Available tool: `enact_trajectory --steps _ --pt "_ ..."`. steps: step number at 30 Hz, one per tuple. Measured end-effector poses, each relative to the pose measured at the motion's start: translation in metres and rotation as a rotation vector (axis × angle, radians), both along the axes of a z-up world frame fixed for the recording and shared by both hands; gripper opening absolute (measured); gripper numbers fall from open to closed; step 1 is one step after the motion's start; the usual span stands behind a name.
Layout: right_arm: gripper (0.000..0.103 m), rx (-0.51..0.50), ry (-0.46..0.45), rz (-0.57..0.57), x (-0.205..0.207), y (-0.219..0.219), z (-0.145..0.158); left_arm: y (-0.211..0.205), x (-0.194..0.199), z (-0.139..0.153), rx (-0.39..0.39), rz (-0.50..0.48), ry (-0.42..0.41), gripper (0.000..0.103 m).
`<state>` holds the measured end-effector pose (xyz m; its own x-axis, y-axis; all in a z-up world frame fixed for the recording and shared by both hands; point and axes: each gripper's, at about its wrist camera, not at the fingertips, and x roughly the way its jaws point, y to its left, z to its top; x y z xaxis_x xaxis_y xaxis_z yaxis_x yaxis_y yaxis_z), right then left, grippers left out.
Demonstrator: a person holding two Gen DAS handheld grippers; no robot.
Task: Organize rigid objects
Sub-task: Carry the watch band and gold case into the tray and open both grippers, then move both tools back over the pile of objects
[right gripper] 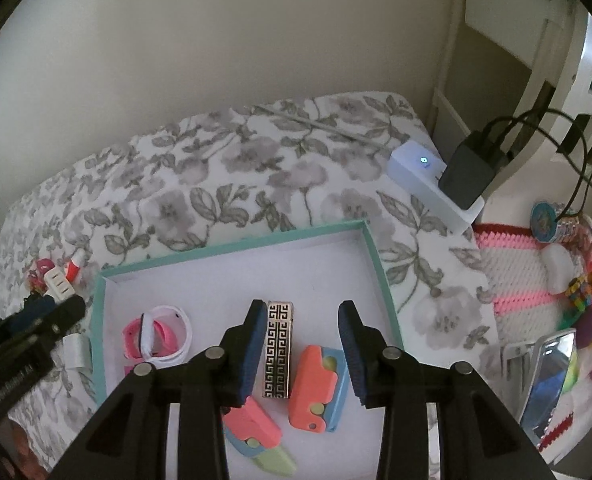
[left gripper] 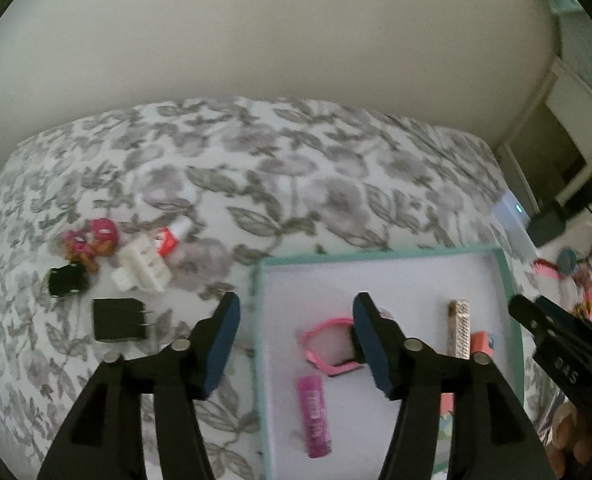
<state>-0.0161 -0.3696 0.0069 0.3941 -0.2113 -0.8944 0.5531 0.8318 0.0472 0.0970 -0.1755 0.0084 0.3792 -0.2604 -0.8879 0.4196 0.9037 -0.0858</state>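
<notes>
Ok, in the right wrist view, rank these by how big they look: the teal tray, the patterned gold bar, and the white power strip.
1. teal tray, by far the largest.
2. white power strip.
3. patterned gold bar, though it lies nearer the camera, so its order against the power strip is unsure.

- Pretty dim, soft indoor light, no hard shadows anywhere.
- Left wrist view is smeary; the floral bedspread (left gripper: 280,168) looks blurred.
- Right wrist view is sharper.
- Heavy fisheye bending, dark corners.
- Tiny LED glow on the white box (right gripper: 423,160).
</notes>
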Motion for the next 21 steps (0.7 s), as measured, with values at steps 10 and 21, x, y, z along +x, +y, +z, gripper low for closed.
enact_trajectory --steps 10,21 --pt "0.062 -0.039 -0.004 0.058 0.015 0.025 0.0 0.036 0.02 -0.002 0.036 0.125 -0.039 0.077" --pt "0.08 -0.01 -0.002 0.122 0.037 0.057 -0.015 0.071 0.037 -0.011 0.076 0.218 -0.051 0.092"
